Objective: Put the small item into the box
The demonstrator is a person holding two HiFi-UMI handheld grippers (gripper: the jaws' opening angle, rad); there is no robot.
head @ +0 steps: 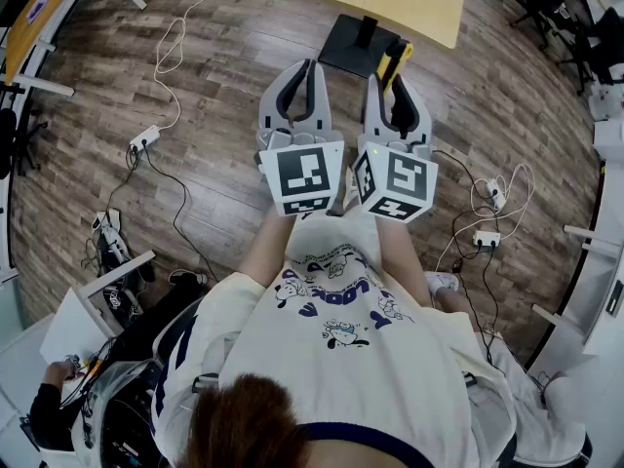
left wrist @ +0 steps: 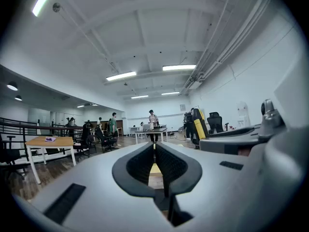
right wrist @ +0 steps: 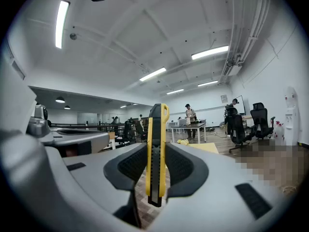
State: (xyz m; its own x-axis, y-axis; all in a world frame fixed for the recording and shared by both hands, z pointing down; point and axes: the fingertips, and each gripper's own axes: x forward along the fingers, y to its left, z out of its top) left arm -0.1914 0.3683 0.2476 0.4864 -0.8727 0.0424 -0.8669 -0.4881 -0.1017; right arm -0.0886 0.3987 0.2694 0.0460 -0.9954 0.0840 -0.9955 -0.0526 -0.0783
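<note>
Right gripper [right wrist: 157,146]: your fingers clamp the yellow utility knife [right wrist: 156,129], held short of the table [head: 409,3] | left gripper [left wrist: 154,153]: fingers pressed together, empty | progress: item in hand; no box in view, so placing it is still to do.
</note>
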